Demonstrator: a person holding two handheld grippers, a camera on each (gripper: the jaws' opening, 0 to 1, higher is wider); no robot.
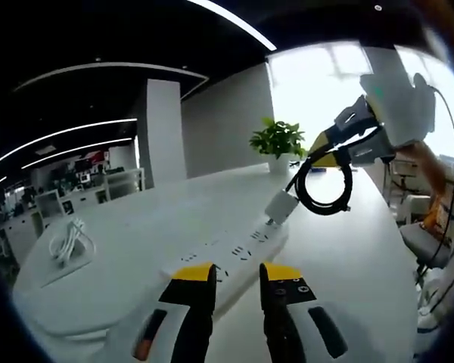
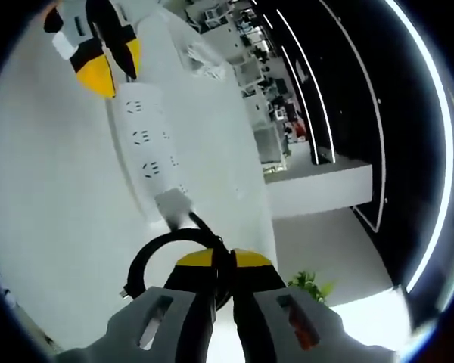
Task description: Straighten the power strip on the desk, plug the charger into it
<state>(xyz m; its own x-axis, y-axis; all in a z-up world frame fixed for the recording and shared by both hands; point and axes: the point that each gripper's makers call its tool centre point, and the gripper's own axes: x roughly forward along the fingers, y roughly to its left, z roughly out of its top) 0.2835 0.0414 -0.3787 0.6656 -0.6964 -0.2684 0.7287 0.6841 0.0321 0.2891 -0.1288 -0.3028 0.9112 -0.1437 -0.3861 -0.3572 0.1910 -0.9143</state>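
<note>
Gripping black cable (image 2: 155, 249), right gripper (image 2: 216, 261) fingers shut, left gripper (image 1: 237, 272) fingers apart over power strip (image 1: 234, 249), charger (image 1: 280, 206) plugged.

We see a blown-out window (image 1: 325, 83) glaring behind the plant (image 1: 278, 140), bright ceiling strips (image 2: 427, 151) on dark ceiling, washed-out white tabletop (image 1: 348, 249), strong fisheye bending, edges soft.

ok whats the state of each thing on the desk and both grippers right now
power strip: flat on the desk, its near end between the left gripper's jaws
charger: at the strip's far end, looks plugged in
black cable: looped, held by the right gripper
left gripper: open
right gripper: shut on the cable
</note>
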